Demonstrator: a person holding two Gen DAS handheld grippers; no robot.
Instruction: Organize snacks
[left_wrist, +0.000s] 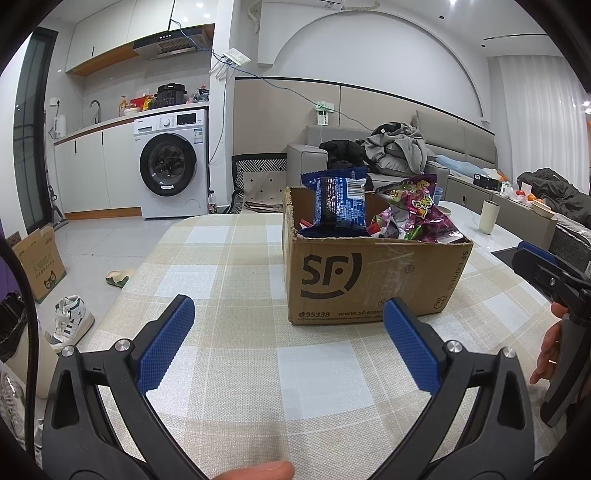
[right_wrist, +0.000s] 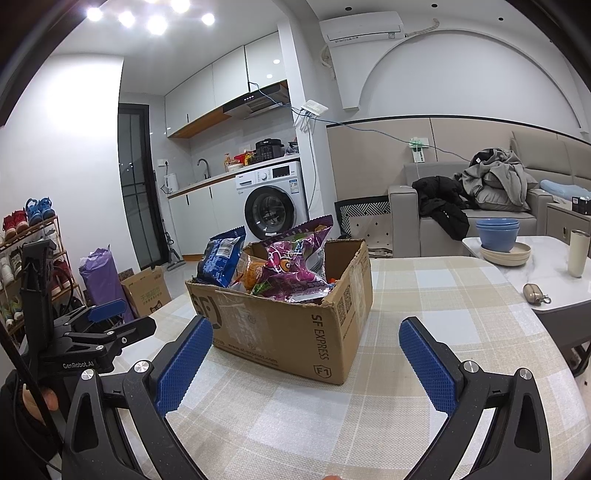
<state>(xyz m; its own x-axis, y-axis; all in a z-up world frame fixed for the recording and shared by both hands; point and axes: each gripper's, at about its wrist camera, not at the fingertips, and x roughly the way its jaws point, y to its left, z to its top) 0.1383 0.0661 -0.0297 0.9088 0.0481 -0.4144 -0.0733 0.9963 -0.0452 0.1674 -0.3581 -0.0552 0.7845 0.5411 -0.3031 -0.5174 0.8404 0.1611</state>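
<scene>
A brown SF Express cardboard box (left_wrist: 369, 277) (right_wrist: 295, 332) stands on the checked tablecloth, its top open. Snack bags stick out of it: a blue bag (left_wrist: 340, 206) (right_wrist: 221, 258) on the left and a purple bag (left_wrist: 421, 210) (right_wrist: 295, 266) on the right, with orange and red packets between them. My left gripper (left_wrist: 288, 317) is open, low over the cloth in front of the box, holding nothing. My right gripper (right_wrist: 306, 339) is open too, facing the box's corner from the near side. In each wrist view the other gripper (left_wrist: 546, 273) (right_wrist: 99, 325) shows at the edge.
A marble side table (right_wrist: 554, 295) to the right carries stacked blue bowls (right_wrist: 496, 234), a cream cup (right_wrist: 578, 253) and a small pouch (right_wrist: 533, 291). A sofa (right_wrist: 480, 218) with clothes stands behind. Shoes (left_wrist: 72, 317), a second carton (left_wrist: 37, 266) and a shoe rack (right_wrist: 29, 258) stand left of the table.
</scene>
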